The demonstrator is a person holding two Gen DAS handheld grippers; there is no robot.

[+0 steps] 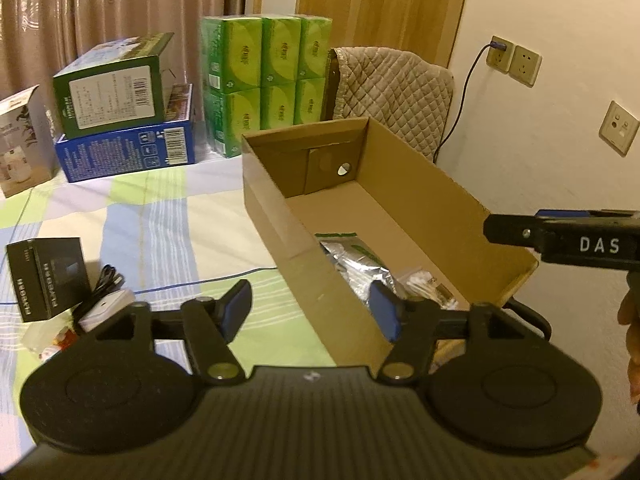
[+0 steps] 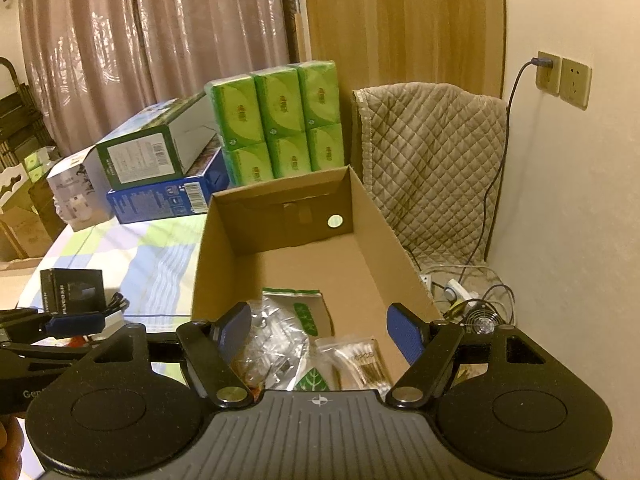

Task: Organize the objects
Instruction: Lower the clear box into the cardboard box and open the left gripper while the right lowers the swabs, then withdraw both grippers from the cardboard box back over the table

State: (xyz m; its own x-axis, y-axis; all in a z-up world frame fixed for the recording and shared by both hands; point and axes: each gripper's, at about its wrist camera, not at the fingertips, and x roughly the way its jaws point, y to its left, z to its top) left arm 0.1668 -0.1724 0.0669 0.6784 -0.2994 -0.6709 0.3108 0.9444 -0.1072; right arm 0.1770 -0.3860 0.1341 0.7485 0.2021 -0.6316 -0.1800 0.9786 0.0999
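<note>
Black box (image 1: 47, 278) with cable and white adapter (image 1: 105, 307) — on the bed's near-left part, left of the cardboard box (image 1: 276, 216) — nearest the left gripper (image 1: 312, 312), jaws apart, empty; right gripper (image 2: 320, 330) likewise apart over the carton.

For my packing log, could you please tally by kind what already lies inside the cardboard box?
Silver foil pouch: 1
Green-printed zip bag: 1
Clear pack of cotton swabs: 1
Total: 3 visible in the cardboard box; the grippers hide its near end.

Cardboard box (image 2: 372, 216) near end behind right gripper (image 2: 320, 334); packets' print illegible.
</note>
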